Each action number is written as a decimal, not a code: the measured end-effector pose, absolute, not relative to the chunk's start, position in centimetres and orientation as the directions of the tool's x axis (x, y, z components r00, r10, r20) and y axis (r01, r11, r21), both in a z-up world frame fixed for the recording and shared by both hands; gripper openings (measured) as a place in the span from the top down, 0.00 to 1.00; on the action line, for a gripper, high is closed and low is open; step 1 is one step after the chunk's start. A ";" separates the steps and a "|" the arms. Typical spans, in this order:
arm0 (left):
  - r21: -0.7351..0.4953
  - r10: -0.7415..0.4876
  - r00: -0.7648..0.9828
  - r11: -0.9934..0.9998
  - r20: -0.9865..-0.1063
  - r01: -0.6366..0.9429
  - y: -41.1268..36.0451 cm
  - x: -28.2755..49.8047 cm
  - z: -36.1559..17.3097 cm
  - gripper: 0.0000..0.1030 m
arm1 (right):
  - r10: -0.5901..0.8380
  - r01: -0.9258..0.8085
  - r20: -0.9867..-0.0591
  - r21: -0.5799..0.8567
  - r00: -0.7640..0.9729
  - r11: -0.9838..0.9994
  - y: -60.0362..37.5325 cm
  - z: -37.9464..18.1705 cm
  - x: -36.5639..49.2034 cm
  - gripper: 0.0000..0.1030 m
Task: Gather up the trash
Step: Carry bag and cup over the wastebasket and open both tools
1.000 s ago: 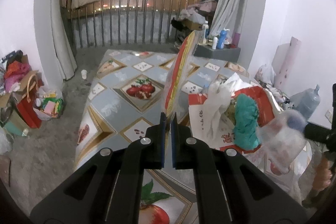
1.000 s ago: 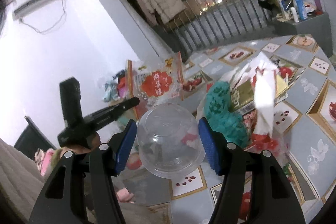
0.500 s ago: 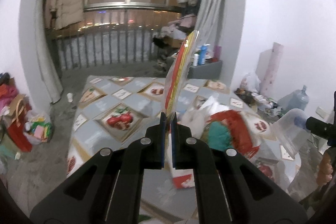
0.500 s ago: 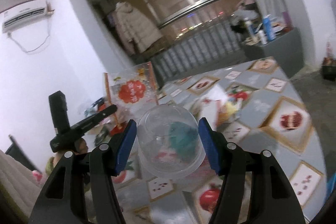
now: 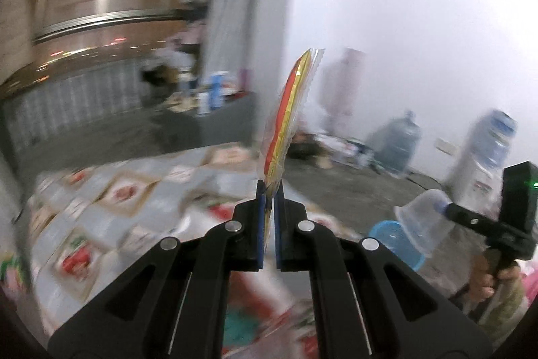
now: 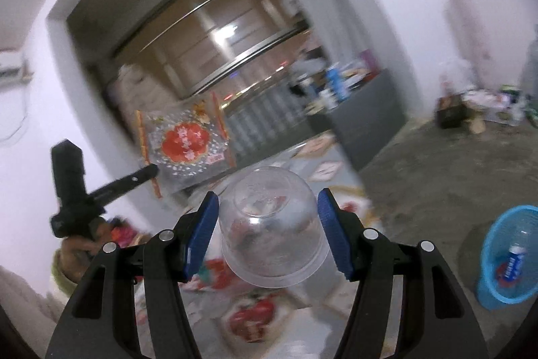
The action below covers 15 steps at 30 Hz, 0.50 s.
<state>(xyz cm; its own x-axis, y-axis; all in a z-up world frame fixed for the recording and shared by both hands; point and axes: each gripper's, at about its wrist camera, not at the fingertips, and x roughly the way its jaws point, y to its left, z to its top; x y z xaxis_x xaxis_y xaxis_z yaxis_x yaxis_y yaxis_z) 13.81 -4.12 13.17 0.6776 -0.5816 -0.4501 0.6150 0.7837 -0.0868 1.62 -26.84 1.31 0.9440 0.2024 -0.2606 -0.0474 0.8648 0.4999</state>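
My left gripper [image 5: 268, 190] is shut on a clear snack wrapper [image 5: 289, 120] with red and yellow print, held upright, edge-on. The wrapper shows flat in the right wrist view [image 6: 183, 142], held by the left gripper [image 6: 153, 170]. My right gripper [image 6: 267, 207] is shut on an upturned clear plastic cup [image 6: 269, 224]. The cup [image 5: 425, 224] also shows at the right of the left wrist view. A blue trash basket [image 6: 509, 254] stands on the floor to the right, with a bottle and scraps inside; it also shows in the left wrist view [image 5: 393, 239].
A table with a fruit-print cloth [image 5: 111, 207] lies below both grippers, with red and teal trash [image 5: 242, 328] near its front. Water jugs [image 5: 398, 143], a dispenser [image 5: 487, 153] and floor clutter line the right wall. A grey cabinet [image 6: 359, 116] stands behind the table.
Both grippers have swung right, away from the table's trash pile, each keeping its item. The blue basket has come into view.
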 end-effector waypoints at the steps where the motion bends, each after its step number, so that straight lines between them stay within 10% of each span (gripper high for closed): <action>1: -0.085 -0.609 0.643 0.753 -0.465 0.652 -6.2 14.4 13.5 0.97 | 0.156 0.002 -0.268 0.510 0.951 0.860 -28.4 0.9 1.1 0.42; 15: -0.276 -0.561 0.053 0.484 -0.826 0.831 -38.0 22.2 3.1 0.97 | -0.276 0.546 -0.478 0.643 0.834 0.536 -45.8 -9.7 -3.6 0.42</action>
